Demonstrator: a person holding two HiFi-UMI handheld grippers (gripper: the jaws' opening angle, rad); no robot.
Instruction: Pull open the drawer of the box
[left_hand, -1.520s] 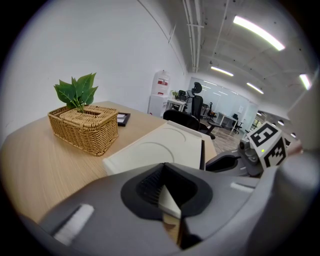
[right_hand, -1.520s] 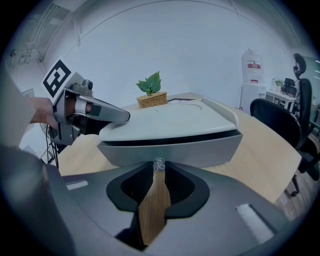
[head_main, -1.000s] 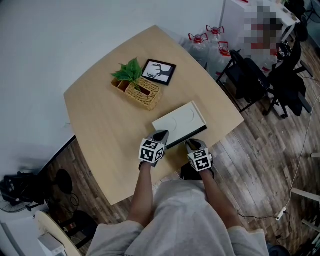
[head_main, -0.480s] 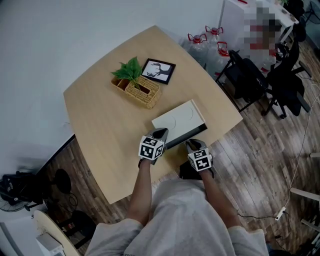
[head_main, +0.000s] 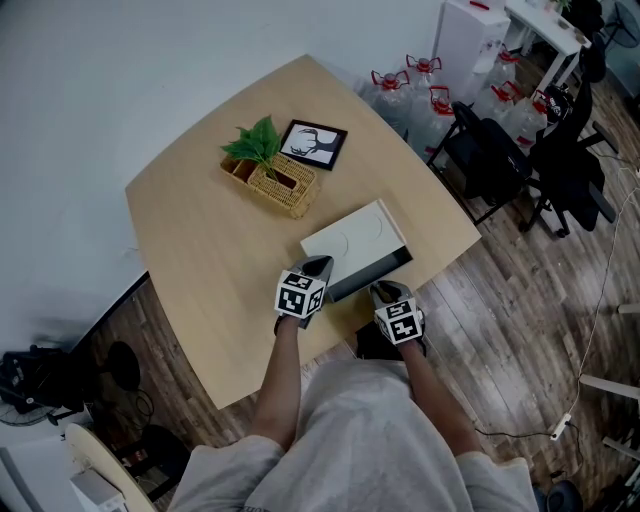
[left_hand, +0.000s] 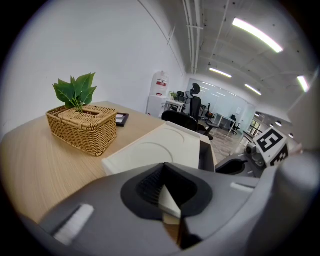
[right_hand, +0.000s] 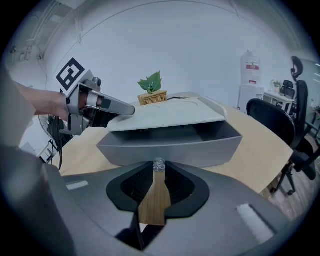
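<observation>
A flat white box (head_main: 350, 238) lies near the front edge of the wooden table (head_main: 200, 250). Its grey drawer (right_hand: 170, 147) stands partly pulled out toward me, showing as a dark gap (head_main: 374, 272) in the head view. My right gripper (right_hand: 158, 172) is shut on the small clear knob (right_hand: 159, 164) at the drawer's front. My left gripper (head_main: 318, 267) is shut, and its fingers (right_hand: 122, 110) rest on the box's top at the near left corner. In the left gripper view that corner of the box (left_hand: 155, 150) shows just past the gripper (left_hand: 169, 195).
A wicker basket with a green plant (head_main: 272, 180) and a black picture frame (head_main: 315, 143) sit behind the box. Black office chairs (head_main: 490, 160) and water bottles (head_main: 410, 85) stand on the wood floor to the right of the table.
The drawer has slid a little further out toward me with the right gripper. The left gripper stays on the box's corner.
</observation>
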